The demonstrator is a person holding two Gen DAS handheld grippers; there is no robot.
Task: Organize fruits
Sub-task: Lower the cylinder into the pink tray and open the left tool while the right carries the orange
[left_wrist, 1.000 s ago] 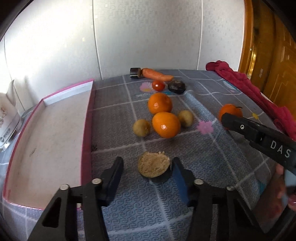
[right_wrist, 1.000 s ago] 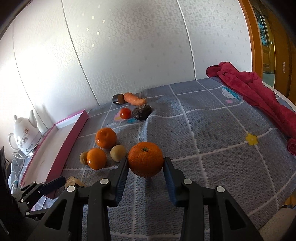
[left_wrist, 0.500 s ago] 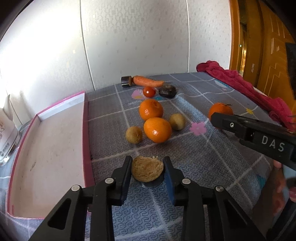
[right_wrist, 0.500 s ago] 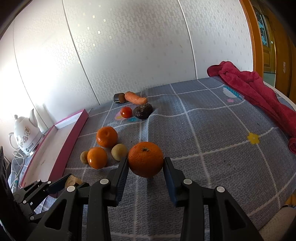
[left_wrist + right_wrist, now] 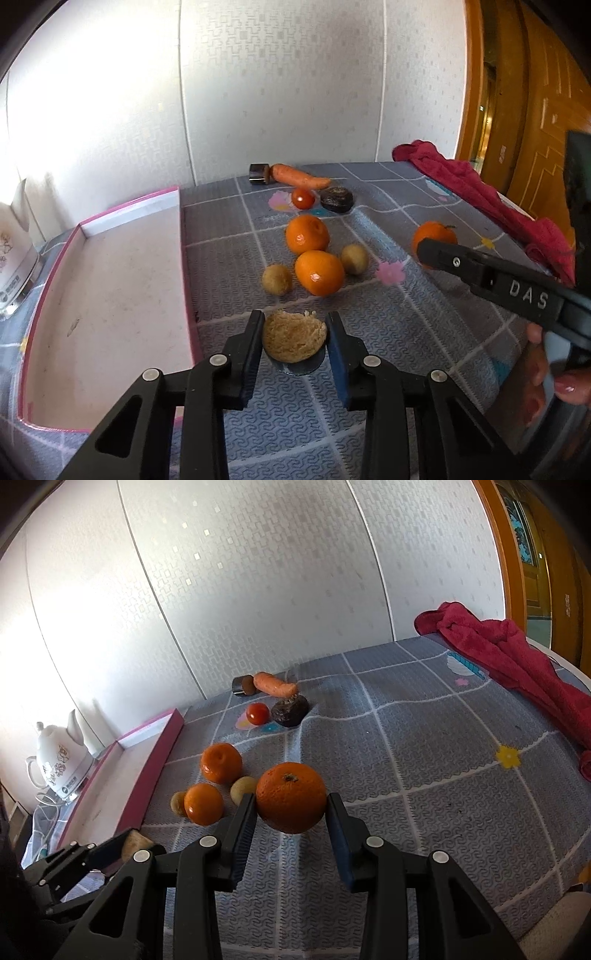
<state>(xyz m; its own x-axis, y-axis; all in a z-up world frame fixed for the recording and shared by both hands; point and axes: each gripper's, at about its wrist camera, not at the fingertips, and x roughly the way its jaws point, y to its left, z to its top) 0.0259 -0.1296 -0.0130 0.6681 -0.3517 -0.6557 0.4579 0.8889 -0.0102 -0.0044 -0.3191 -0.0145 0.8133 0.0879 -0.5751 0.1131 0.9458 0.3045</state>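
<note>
My left gripper (image 5: 295,338) is shut on a rough brown round fruit (image 5: 294,335), held just above the grey tablecloth beside the pink tray (image 5: 110,280). My right gripper (image 5: 290,805) is shut on a large orange (image 5: 290,796), lifted slightly off the cloth; it also shows in the left wrist view (image 5: 433,233). Two more oranges (image 5: 307,234) (image 5: 319,272) and two small tan fruits (image 5: 277,279) (image 5: 354,259) lie in a cluster ahead of the left gripper.
At the back lie a carrot (image 5: 299,176), a small tomato (image 5: 303,198), a dark wrinkled fruit (image 5: 336,199) and a dark cylinder (image 5: 258,173). A red towel (image 5: 517,664) lies along the right edge. A white kettle (image 5: 61,771) stands left of the tray.
My left gripper closed on the brown fruit and lifted it slightly. My right gripper rose a little with the orange in it.
</note>
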